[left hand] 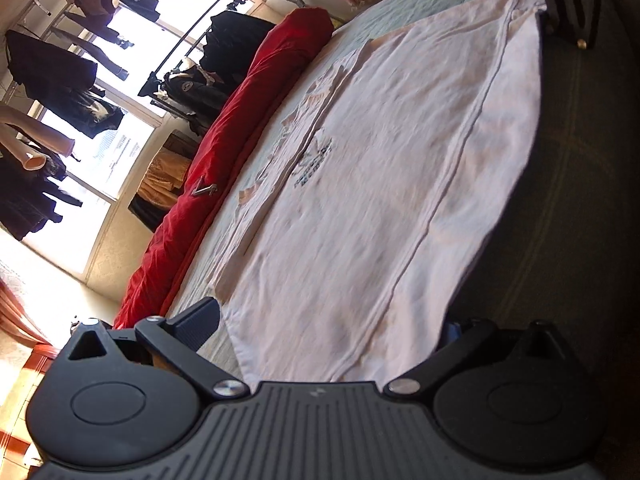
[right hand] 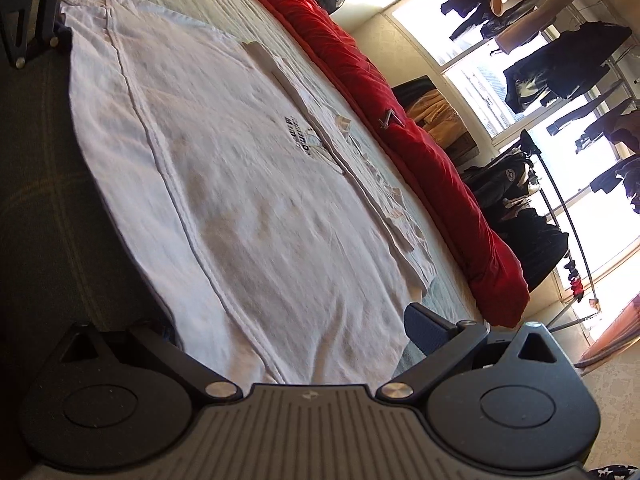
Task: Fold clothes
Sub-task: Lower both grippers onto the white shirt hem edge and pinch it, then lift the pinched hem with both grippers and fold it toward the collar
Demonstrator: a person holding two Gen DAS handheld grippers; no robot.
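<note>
Both grippers are seen low at the near edge of a bed; the left gripper and the right gripper are each spread wide, with the white T-shirt running between their fingers; whether cloth is actually pinched cannot be told, as the fingertip on the dark side of each view is hidden by the fabric. The other gripper is seen at the far end of the same shirt edge in each view, touching or just beside it.

The surface is a bed covered with a pale blue-green bedspread; the near side of the bed is dark and in shadow. A long red quilt roll is laid along the far edge of the bed, parallel to the shirt. Beyond it, bright windows and a clothes rack hung with dark garments are seen.

The shirt is spread flat, printed side up, its long axis running left to right between the two grippers; a small dark print is seen near the middle; a seam line runs the length of the shirt near the close edge.
</note>
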